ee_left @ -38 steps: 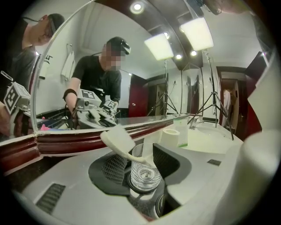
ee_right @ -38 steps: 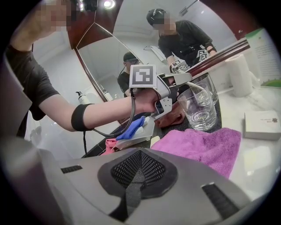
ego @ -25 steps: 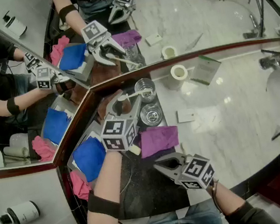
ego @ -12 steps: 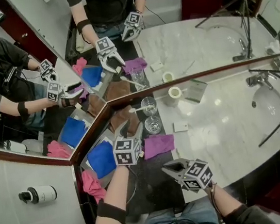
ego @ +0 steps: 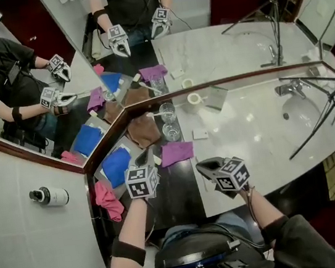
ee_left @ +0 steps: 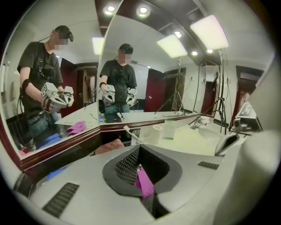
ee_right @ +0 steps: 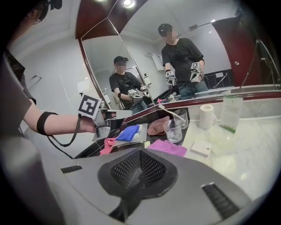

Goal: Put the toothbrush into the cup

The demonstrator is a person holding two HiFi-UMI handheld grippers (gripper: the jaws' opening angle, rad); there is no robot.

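Toothbrush (ego: 154, 113) leans in the cup (ego: 169, 114), well ahead of both claws. The left gripper (ego: 152, 158) has just been closing, and its jaws meet on nothing. The right gripper (ego: 202, 167) is pinched together too, empty.

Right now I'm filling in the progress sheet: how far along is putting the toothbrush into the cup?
Done: the toothbrush leans inside the glass cup nearest the mirror. In hand: nothing. The left claw has just closed with nothing between its jaws, and the right claw is shut and empty. Both are well clear of the cup. Left to do: nothing that shows here.
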